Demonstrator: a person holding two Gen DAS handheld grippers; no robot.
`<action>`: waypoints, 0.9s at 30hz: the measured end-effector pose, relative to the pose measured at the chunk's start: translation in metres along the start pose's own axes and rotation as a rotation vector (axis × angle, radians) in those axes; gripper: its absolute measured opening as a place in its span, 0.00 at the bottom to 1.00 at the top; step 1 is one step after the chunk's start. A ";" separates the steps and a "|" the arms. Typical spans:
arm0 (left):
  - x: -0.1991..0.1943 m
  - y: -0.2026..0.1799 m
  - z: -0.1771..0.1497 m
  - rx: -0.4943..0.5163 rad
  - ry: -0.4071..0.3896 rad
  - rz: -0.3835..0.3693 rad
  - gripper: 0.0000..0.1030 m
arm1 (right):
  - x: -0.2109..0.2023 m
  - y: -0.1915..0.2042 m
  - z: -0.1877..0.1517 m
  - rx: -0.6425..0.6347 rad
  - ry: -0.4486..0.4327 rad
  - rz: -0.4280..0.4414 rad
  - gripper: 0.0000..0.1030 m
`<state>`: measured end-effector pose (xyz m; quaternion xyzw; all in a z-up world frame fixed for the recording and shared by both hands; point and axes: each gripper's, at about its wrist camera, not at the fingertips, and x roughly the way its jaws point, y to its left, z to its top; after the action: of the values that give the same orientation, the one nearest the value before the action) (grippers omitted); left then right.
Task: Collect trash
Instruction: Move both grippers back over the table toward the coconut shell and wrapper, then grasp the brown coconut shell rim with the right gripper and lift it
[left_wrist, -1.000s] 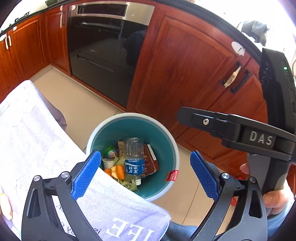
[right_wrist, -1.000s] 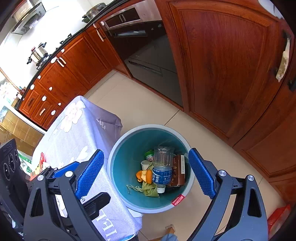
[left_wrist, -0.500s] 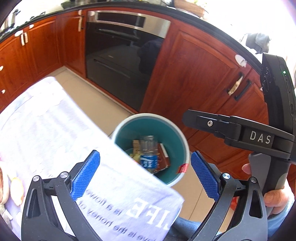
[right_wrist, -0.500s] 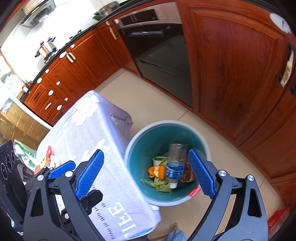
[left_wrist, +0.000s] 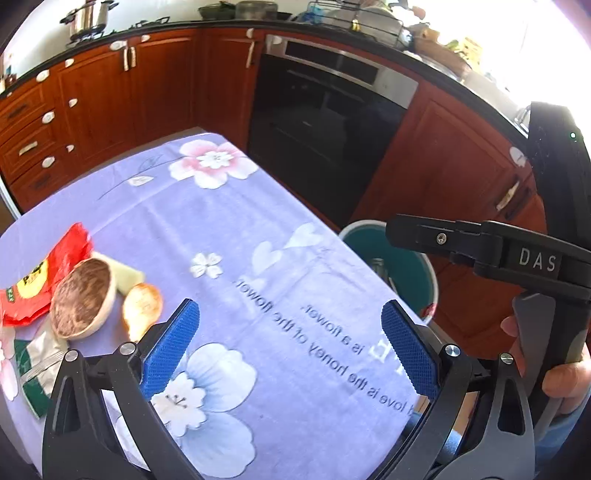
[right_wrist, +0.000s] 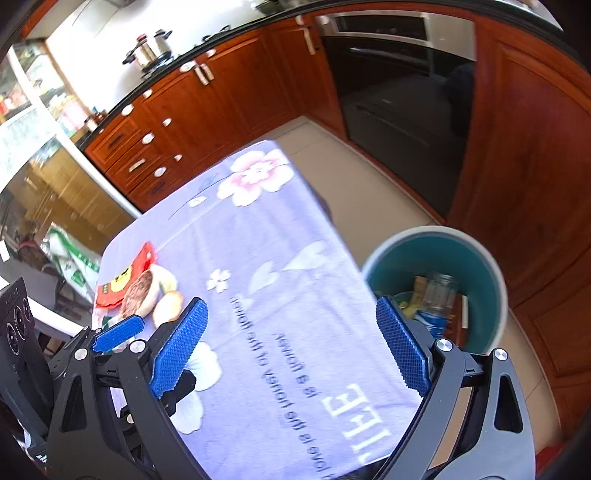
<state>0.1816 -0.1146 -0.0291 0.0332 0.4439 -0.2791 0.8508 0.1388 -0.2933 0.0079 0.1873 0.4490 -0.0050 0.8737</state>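
Note:
A teal bin (right_wrist: 476, 258) with a white rim (left_wrist: 354, 227) stands on the floor beside the table; a clear water bottle (right_wrist: 436, 295) and several scraps lie inside. On the purple floral tablecloth (left_wrist: 258, 236) at the left lie a red wrapper (left_wrist: 40, 273), a brown-topped bowl (left_wrist: 81, 299), an orange-brown piece (left_wrist: 142, 308) and a green-and-white packet (left_wrist: 37, 369). My left gripper (left_wrist: 291, 350) is open above the cloth, with nothing between its blue pads. My right gripper (right_wrist: 291, 347) is open too, hovering over the table's near edge. The trash pile (right_wrist: 144, 291) sits left of it.
Red-brown wooden cabinets (left_wrist: 110, 96) and a black built-in oven (left_wrist: 325, 110) line the far wall. Beige floor tiles (right_wrist: 354, 184) lie between table and oven. A pot (right_wrist: 151, 51) stands on the counter. A hand (left_wrist: 565, 373) holds the right gripper's handle.
Both grippers have swung left and back from above the bin to over the table. The trash pile on the cloth has come into view; the bin now sits at the right.

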 end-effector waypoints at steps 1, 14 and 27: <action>-0.005 0.010 -0.003 -0.012 -0.004 0.011 0.96 | 0.003 0.011 -0.002 -0.014 0.007 0.009 0.86; -0.049 0.164 -0.065 -0.232 0.004 0.180 0.96 | 0.072 0.135 -0.017 -0.187 0.145 0.083 0.86; -0.047 0.226 -0.082 -0.305 0.021 0.237 0.96 | 0.152 0.201 -0.021 -0.278 0.266 0.119 0.86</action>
<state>0.2139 0.1213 -0.0852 -0.0410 0.4830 -0.1060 0.8682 0.2487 -0.0748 -0.0575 0.0900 0.5449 0.1336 0.8229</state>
